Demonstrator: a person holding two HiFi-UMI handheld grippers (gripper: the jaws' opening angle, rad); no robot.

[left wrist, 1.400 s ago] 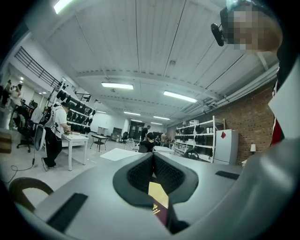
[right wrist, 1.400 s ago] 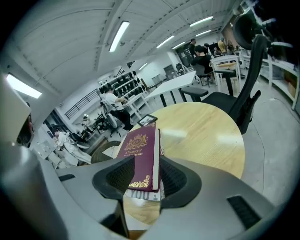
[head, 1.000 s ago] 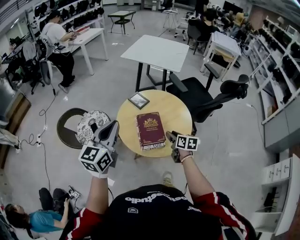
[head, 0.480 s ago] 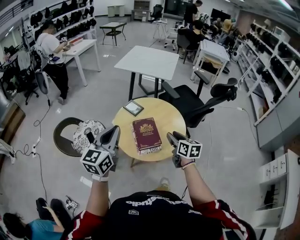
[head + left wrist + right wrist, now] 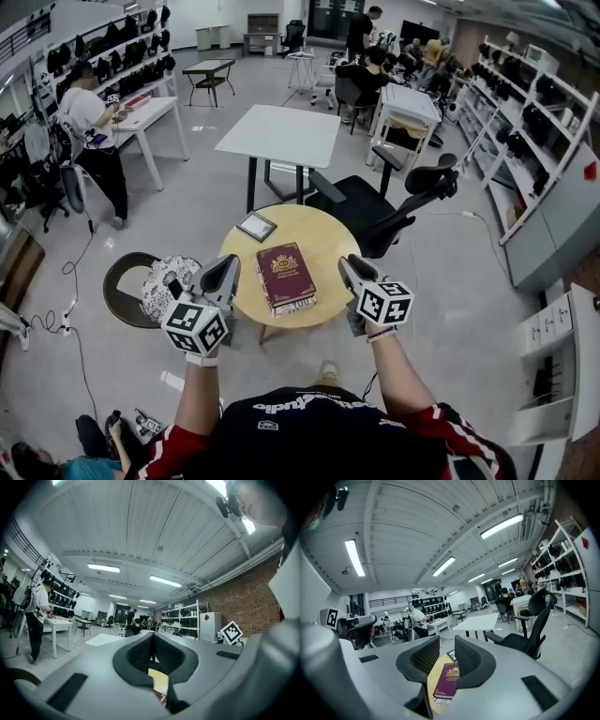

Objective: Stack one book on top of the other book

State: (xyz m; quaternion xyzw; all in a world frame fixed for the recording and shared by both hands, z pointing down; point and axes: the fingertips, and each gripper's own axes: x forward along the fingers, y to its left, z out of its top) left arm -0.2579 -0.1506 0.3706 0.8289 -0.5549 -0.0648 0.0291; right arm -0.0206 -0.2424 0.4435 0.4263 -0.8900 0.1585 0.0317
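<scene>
The left tool (image 5: 226, 266) is held by the person's left hand off the near-left rim of the round wooden surface (image 5: 330, 232). In the left gripper view its jaws (image 5: 152, 638) stand clenched pad to pad with nothing between them, and a strip of the surface and a maroon corner show below the pads. The right tool (image 5: 348, 265) hangs off the near-right rim. In the right gripper view its jaws (image 5: 447, 641) stand apart and have just been closing, and they grip nothing, since the book (image 5: 447, 680) seen through the gap lies farther off on the surface. Each tool carries a marker cube, the left cube (image 5: 194, 328) and the right cube (image 5: 384, 303), nearer the person. The maroon book (image 5: 285, 276), with a gold emblem on its cover, lies flat and closed near the middle of the surface, between the two tools and touched by neither. A pale edge shows under its near end, and what that edge belongs to cannot be told. A small framed flat object (image 5: 255, 226) lies at the far-left part of the surface, apart from the book. A black office chair (image 5: 380, 199) stands just beyond the surface, a white table (image 5: 279, 133) lies farther off, and a patterned cushion (image 5: 167, 281) rests on a round stool to the left.
</scene>
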